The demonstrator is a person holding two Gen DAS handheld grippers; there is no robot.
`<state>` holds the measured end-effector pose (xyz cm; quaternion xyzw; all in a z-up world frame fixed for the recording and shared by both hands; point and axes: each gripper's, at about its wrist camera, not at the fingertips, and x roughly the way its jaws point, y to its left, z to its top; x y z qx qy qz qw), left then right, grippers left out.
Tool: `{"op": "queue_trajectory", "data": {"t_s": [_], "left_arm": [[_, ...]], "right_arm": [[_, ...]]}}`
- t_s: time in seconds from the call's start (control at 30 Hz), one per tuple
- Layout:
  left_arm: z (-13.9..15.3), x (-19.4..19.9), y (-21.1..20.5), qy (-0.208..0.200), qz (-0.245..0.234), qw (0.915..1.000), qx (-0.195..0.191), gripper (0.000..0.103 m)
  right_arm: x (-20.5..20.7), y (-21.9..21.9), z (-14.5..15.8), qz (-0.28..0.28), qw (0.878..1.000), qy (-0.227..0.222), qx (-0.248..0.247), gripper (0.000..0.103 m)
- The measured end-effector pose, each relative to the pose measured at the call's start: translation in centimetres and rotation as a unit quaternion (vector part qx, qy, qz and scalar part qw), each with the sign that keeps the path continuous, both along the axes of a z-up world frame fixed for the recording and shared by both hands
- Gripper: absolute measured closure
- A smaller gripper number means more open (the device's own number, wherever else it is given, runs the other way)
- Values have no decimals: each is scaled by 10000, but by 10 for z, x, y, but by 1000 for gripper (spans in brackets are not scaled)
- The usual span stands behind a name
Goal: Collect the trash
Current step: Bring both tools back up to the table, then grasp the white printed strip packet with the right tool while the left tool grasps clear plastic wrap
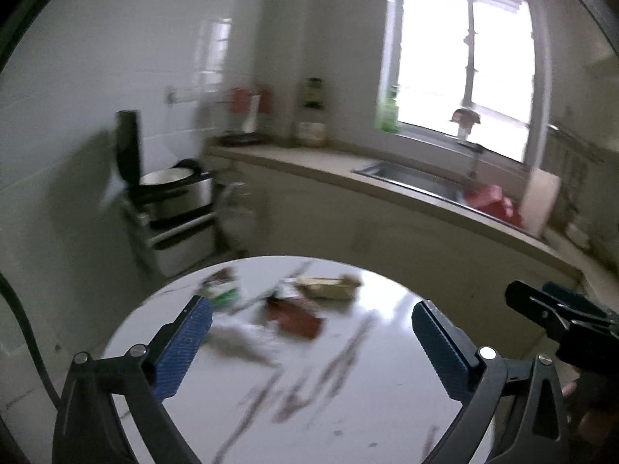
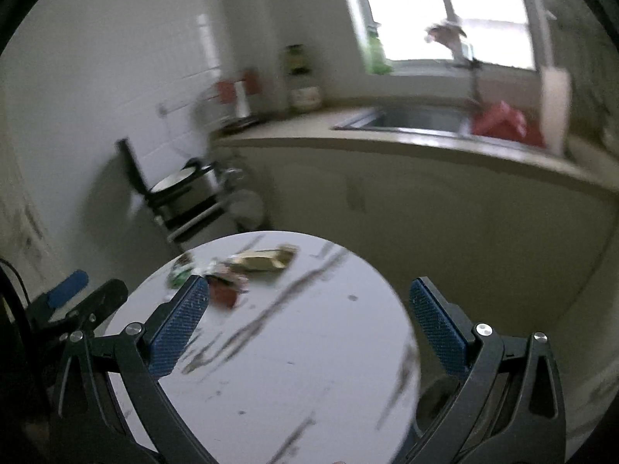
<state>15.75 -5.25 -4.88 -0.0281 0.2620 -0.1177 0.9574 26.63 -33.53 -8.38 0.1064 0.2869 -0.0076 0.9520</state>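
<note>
Left wrist view shows the trash on the round white marble-patterned table [image 1: 348,348]: a beige wrapper [image 1: 329,286] lies at the table's far side, a red-brown wrapper [image 1: 296,317] sits just nearer than it toward the table's middle, a green-and-white packet [image 1: 220,290] rests by the table's far left edge, and a pale crumpled scrap [image 1: 240,342] lies on the table just nearer than the red-brown piece. All of it is blurred, so its exact kind cannot be told.

The left gripper [image 1: 311,344] hangs over the near half of the table with its 2 blue-padded fingers [image 1: 182,348] spread wide and nothing between them; the litter lies beyond the tips. The right gripper [image 1: 557,309] shows off the table's right edge; seen from the right wrist, its own fingers [image 2: 178,332] are likewise spread wide apart over the table with nothing pinched, and the red-brown wrapper [image 2: 224,294] lies just beyond its left fingertip, the beige wrapper [image 2: 263,259] farther on, and the green-and-white packet [image 2: 180,270] at the table's far left.

Beyond the table runs a beige counter [image 1: 309,162] with a steel sink [image 1: 410,178] and something red [image 1: 491,201] beside it. Left of the table stands an open-lidded cooker [image 1: 170,189] on a small rack. Behind the counter, a bright window [image 1: 464,58] holds a green bottle [image 1: 389,112] on its sill.
</note>
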Motion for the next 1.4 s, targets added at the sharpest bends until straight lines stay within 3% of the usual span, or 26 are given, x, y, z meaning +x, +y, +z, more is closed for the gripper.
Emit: {"op": "queue_trajectory", "data": {"t_s": [0.23,0.47,0.77,0.9,0.97,1.03,1.17,1.33,1.4], "left_arm": [[-30,-2,52,444,682,9966,-108,1],[-47,28,53,854,802,9931,-61,1],[-70,129,35,1412,681,9876,2,1],[-91,173,33,1684,744,9829,32,1],[-103,194,35,1832,801,9798,61,1],[-113,212,39,1986,814,9766,99,1],[-128,229,40,2068,655,9756,336,9],[-127,233,53,1960,432,9789,370,31],[-127,233,60,1956,359,9795,318,45]], "right_arm": [[40,82,-10,730,9952,149,-631,0],[78,102,-45,989,9914,522,-682,0],[131,92,-95,991,9879,1092,-477,0],[162,95,-120,1240,9813,1398,-469,1],[176,97,-136,1321,9771,1569,-560,9],[184,96,-145,1376,9751,1663,-514,9],[192,101,-157,1640,9692,1752,-550,9],[199,118,-167,1969,9615,1809,-638,9],[202,125,-172,2046,9591,1849,-638,13]]}}
